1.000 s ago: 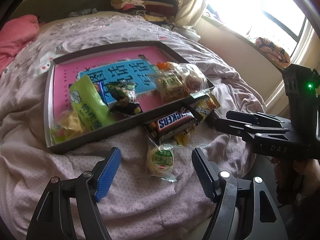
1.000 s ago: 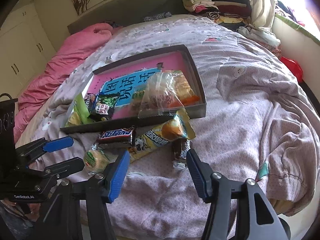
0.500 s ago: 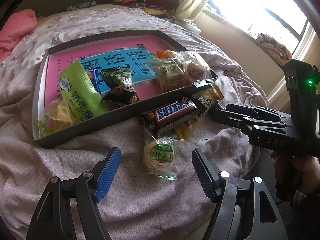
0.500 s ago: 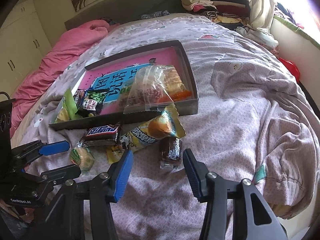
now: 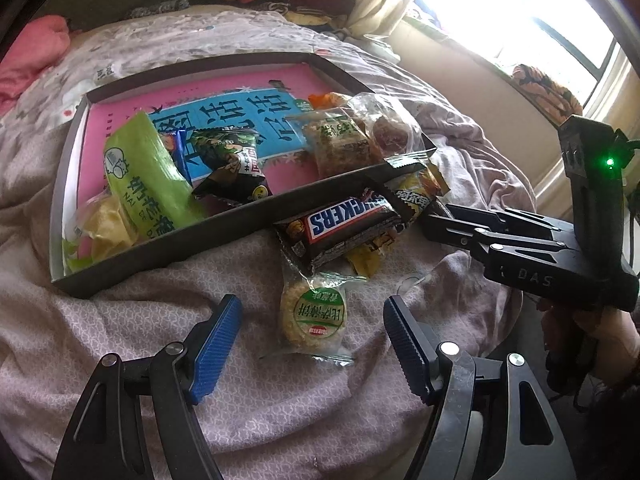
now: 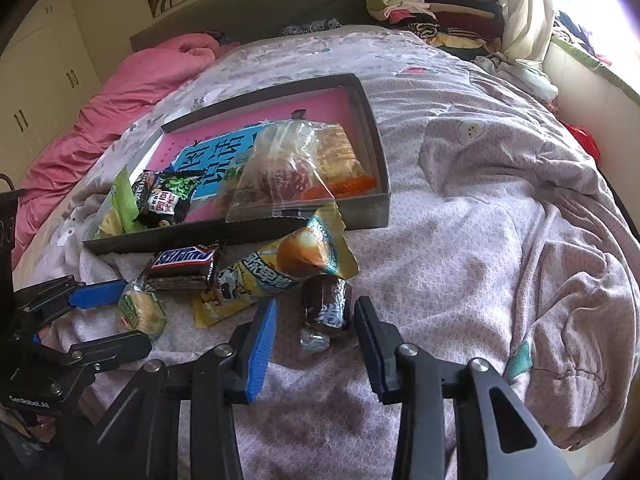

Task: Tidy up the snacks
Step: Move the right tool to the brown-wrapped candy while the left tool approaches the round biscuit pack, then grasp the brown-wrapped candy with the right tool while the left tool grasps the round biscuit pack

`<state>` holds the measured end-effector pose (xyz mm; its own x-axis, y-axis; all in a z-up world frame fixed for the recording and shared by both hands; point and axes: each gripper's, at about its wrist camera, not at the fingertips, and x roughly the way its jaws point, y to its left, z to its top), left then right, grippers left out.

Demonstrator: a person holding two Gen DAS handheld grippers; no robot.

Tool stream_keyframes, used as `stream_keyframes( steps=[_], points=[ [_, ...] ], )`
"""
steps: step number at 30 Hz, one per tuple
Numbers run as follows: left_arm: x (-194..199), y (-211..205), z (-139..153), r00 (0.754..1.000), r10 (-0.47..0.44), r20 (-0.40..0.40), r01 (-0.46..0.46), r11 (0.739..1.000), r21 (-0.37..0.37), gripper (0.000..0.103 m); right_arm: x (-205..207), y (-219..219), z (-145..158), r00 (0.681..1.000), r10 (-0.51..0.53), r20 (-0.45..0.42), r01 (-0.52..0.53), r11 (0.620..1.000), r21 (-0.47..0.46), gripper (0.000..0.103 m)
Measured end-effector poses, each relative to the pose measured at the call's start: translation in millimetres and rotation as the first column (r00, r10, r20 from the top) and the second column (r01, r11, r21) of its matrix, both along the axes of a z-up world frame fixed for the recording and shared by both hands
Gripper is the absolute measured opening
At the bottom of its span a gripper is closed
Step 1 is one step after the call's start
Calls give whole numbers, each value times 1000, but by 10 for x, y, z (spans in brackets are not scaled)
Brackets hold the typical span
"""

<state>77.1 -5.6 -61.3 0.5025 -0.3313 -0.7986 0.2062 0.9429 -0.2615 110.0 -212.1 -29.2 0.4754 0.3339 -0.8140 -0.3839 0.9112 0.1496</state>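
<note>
brown snack (image 6: 326, 306) between right gripper (image 6: 314, 342) pads, right wrist view only

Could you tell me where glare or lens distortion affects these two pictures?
Left wrist view: the window is blown out white; the tray bows from fisheye curvature. Right wrist view: glare only at the upper right corner; the bed quilt curves, corners dark.

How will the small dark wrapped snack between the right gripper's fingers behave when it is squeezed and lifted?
The small dark snack looks light. Its glossy wrapper may slip or crinkle. The twisted clear end will probably flop.
</note>
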Motion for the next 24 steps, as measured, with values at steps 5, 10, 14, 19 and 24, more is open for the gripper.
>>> stream_keyframes(
  steps=[5,10,14,19,24],
  points=[
    [2,4,-1,1000,0,-1,0,1000,-1,75,36,12,-32,1000,4,1,-4,1000,-9,39],
    [15,-5,-28,1000,-2,-6,2,1000,5,73,72,40,-73,1000,18,4,-18,1000,-22,34],
    [33,-32,-54,1000,-4,-8,4,1000,10,73,81,54,-114,999,29,14,-28,998,-53,29],
    [57,-36,-91,1000,-3,-15,3,1000,10,69,57,18,-102,999,38,9,-38,998,-41,28],
    [81,-26,-97,1000,-2,-17,2,1000,14,64,9,-59,-65,999,22,-39,-22,1000,17,28]
  ],
)
